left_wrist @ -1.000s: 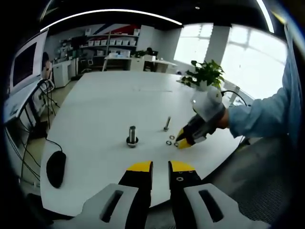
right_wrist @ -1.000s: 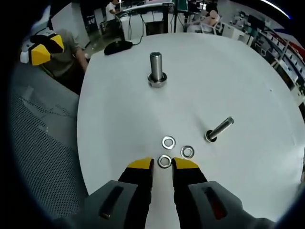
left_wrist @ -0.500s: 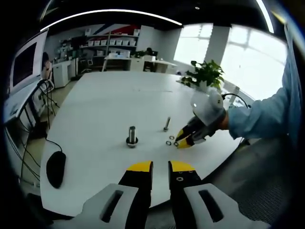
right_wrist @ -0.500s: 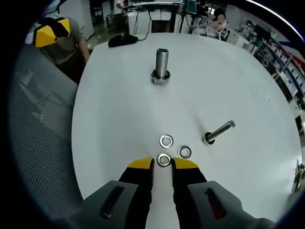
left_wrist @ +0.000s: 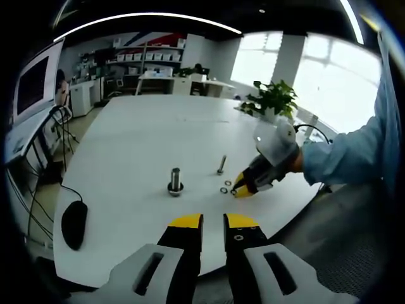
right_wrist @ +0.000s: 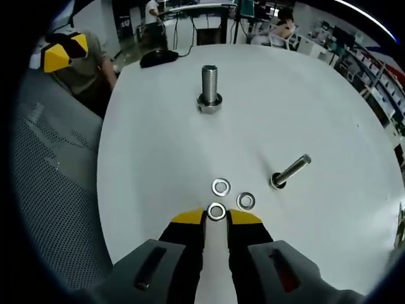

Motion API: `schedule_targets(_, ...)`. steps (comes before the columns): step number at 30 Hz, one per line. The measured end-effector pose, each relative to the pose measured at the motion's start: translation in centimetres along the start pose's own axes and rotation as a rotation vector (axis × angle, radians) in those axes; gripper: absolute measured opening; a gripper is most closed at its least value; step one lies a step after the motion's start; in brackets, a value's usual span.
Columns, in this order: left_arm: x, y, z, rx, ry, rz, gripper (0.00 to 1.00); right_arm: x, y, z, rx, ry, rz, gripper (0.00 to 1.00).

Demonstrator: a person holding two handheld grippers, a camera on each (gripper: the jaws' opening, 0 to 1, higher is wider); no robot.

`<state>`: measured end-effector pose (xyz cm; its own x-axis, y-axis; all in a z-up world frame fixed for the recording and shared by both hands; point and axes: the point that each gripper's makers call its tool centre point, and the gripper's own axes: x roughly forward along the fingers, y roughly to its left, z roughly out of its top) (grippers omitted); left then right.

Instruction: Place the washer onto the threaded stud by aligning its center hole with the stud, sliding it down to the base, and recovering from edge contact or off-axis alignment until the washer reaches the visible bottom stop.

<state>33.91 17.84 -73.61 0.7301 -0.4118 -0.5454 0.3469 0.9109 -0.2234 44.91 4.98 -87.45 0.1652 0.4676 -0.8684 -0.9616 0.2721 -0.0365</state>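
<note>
The threaded stud (right_wrist: 209, 87) stands upright on its nut base on the white table (right_wrist: 158, 152); in the left gripper view the stud (left_wrist: 175, 179) is at mid-table. Three washers lie flat in a cluster: one (right_wrist: 221, 187) further off, one (right_wrist: 246, 201) to the right, and the nearest washer (right_wrist: 216, 211) between the yellow tips of my right gripper (right_wrist: 216, 219), which is open around it. The right gripper (left_wrist: 243, 189) also shows low over the washers (left_wrist: 225, 187). My left gripper (left_wrist: 213, 221) hovers at the near table edge, its jaws narrowly apart and empty; its yellow tip (right_wrist: 61, 52) shows too.
A loose bolt (right_wrist: 291, 171) lies on its side right of the washers. A black mouse (left_wrist: 74, 223) sits at the table's left edge. A potted plant (left_wrist: 273, 98) stands at the far right edge. A person's blue sleeve (left_wrist: 345, 155) reaches in from the right.
My right gripper has crept forward, so the nearest washer now sits between its tips instead of just ahead. The left gripper has stayed put.
</note>
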Motion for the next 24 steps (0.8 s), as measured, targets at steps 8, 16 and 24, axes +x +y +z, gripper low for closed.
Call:
schedule_targets(8, 0.0, 0.0, -0.1, 0.002, 0.004, -0.001, 0.11, -0.2, -0.1, 0.2, -0.026, 0.003, -0.012, 0.14)
schedule_targets(16, 0.1, -0.1, -0.2, 0.005, 0.010, -0.004, 0.10, -1.1, -1.2, 1.1, -0.013, -0.025, -0.038, 0.14)
schedule_targets(24, 0.1, -0.1, -0.2, 0.006, 0.014, -0.005, 0.10, -1.4, -1.8, 1.6, -0.005, -0.043, -0.057, 0.14)
